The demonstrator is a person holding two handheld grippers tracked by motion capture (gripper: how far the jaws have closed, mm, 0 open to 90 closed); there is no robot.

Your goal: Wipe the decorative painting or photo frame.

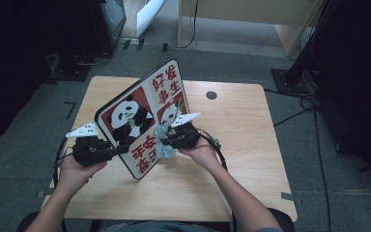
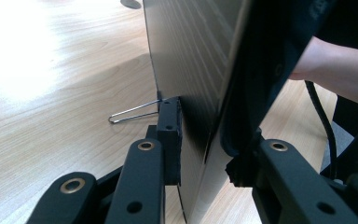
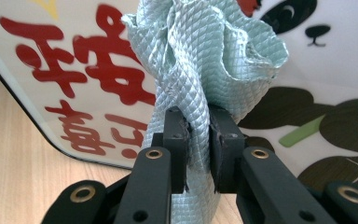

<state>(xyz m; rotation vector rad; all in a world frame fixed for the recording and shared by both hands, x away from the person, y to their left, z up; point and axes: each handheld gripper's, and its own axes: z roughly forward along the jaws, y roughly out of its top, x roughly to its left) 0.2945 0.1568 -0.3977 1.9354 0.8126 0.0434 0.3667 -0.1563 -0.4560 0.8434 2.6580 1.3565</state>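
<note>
Light wooden table (image 1: 251,159): rectangular top with rounded corners and a small dark round hole near the far edge. Everything listed here is over it.

Rectangular glossy board with black rim, printed pandas and red characters (image 1: 142,118): held up on edge near the table's middle, tilted, printed face toward the person, plain grey back (image 2: 191,70) away. Its long axis runs from the near lower corner up and away to the far upper corner. A thin wire stand (image 2: 133,113) pokes out behind at table level. Judged stiff, flat and fairly light; the glazed face looks slippery and likely to chip or crack if dropped, so take hold at the rim, pads on both faces, not by the wire.

Left gripper (image 1: 121,149): black, in the person's left hand, jaws partly open and clamped across the board's lower left edge, one pad on the back, the other on the printed side.

Right gripper (image 3: 198,135): black, in the right hand, jaws drawn nearly together on the cloth.

Pale green-blue cloth of quilted, diamond-textured weave (image 3: 200,60): bunched into a wad, pressed against the printed face near the lower panda. Judged soft, limp and very light; it will fold wherever gripped, so pinch it at the gathered middle.
</note>
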